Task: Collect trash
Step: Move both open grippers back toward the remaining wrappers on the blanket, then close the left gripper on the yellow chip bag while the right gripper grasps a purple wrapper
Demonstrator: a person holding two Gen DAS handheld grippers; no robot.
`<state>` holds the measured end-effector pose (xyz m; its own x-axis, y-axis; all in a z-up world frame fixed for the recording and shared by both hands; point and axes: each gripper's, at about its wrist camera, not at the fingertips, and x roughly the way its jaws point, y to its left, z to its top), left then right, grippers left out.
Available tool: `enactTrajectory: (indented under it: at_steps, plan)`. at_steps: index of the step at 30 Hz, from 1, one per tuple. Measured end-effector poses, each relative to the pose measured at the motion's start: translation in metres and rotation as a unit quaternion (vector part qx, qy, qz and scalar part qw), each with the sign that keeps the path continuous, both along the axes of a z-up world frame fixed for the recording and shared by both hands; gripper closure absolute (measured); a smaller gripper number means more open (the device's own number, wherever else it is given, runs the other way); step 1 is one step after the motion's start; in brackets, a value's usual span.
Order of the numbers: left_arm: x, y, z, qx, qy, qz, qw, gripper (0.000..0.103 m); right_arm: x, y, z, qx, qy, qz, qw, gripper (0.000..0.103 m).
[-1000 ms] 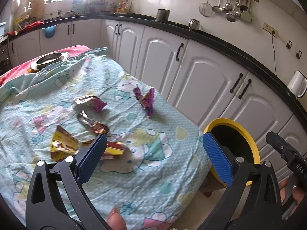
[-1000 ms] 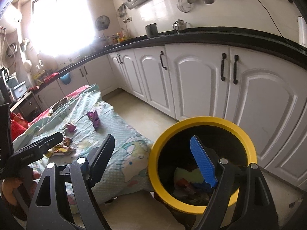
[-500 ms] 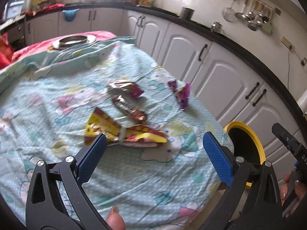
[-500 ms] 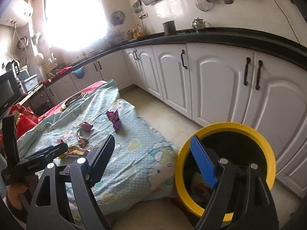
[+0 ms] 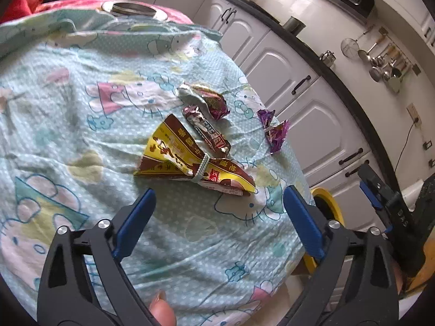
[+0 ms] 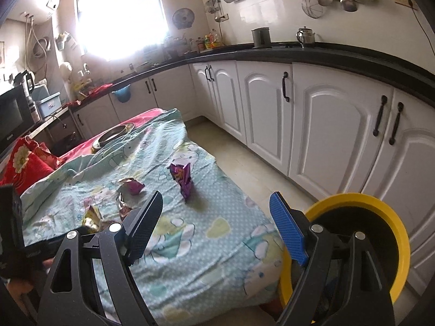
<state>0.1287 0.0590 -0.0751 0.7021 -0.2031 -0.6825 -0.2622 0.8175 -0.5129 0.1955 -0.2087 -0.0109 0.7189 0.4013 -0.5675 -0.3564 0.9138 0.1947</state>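
Several wrappers lie on the cartoon-print cloth: a yellow-brown packet tied at its middle, a brown candy bar wrapper, a crumpled maroon wrapper and a purple wrapper, which also shows in the right wrist view. My left gripper is open and empty, just above and short of the yellow-brown packet. My right gripper is open and empty over the cloth's right edge, beside the yellow-rimmed bin.
White cabinets under a black counter run along the right. A steel bowl sits at the far end of the cloth. A red cushion lies at the left. Tiled floor lies between table and cabinets.
My left gripper has swung left from the bin and lowered toward the wrappers. My right gripper has moved left, away from the bin mouth toward the cloth. Both stay open.
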Motion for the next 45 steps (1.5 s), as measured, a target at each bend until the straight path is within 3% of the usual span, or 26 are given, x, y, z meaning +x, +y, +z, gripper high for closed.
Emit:
enactTrajectory:
  at_steps: [8,17,22,26,29,31,38,45]
  plan:
    - [0.024,0.012,-0.019,-0.064,0.035,0.034,0.9968,0.02,0.034,0.025,-0.01,-0.011,0.017,0.012,1.0,0.025]
    - [0.041,0.022,-0.022,-0.071,0.06,0.078,0.9927,0.02,0.08,0.063,-0.036,-0.013,0.068,0.04,0.997,0.026]
    - [0.044,0.021,-0.021,-0.06,0.062,0.085,0.9926,0.023,0.096,0.087,-0.05,-0.024,0.085,0.054,0.995,0.041]
    - [0.043,0.024,-0.021,-0.052,0.064,0.094,0.9922,0.034,0.11,0.097,-0.061,-0.03,0.099,0.051,0.993,0.056]
    - [0.042,0.027,-0.022,-0.047,0.064,0.097,0.9921,0.042,0.116,0.099,-0.07,-0.027,0.112,0.048,0.992,0.07]
    - [0.04,0.029,-0.023,-0.045,0.062,0.099,0.9921,0.046,0.117,0.099,-0.075,-0.022,0.123,0.055,0.991,0.09]
    - [0.035,0.033,-0.024,-0.055,0.056,0.098,0.9921,0.054,0.097,0.092,-0.078,-0.015,0.12,0.069,0.99,0.091]
    - [0.027,0.046,-0.028,-0.099,0.05,0.09,0.9897,0.066,0.074,0.082,-0.076,-0.012,0.116,0.073,0.99,0.091]
